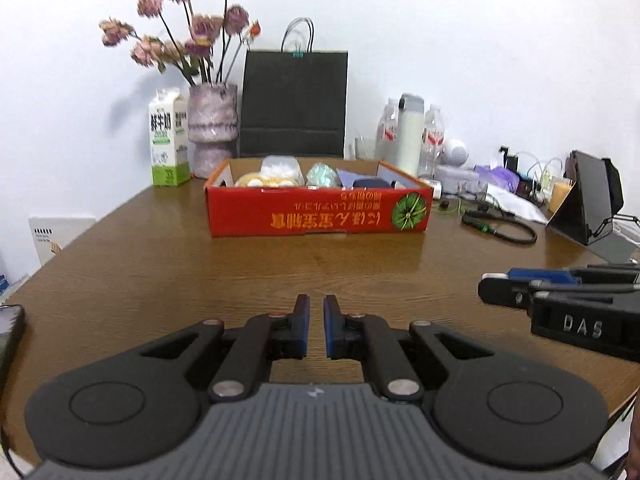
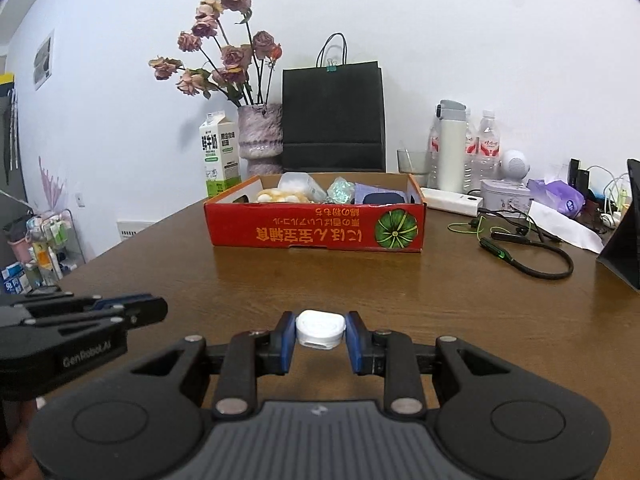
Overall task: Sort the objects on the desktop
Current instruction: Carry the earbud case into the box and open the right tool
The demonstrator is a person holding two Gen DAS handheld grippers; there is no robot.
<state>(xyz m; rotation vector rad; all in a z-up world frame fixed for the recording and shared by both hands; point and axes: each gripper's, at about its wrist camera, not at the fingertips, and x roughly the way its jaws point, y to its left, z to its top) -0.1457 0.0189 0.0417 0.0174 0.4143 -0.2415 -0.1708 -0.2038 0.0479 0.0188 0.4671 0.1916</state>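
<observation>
R gripper (image 2: 320, 334) jaws clamp a small white case (image 2: 320, 330), prob. earbuds, long axis across the jaws. Red box (image 2: 316, 226) lies dead ahead across bare worktop (image 2: 460, 320), well apart. L gripper (image 1: 316, 326) alongside, jaws nearly shut, empty; R hand does the drop.

Box (image 2: 316, 226) mid-counter (image 2: 440, 320); carton (image 2: 219, 154), vase (image 2: 261, 140), bag (image 2: 334, 116) behind it; bottles (image 2: 486, 144), cables (image 2: 524, 248) right.
</observation>
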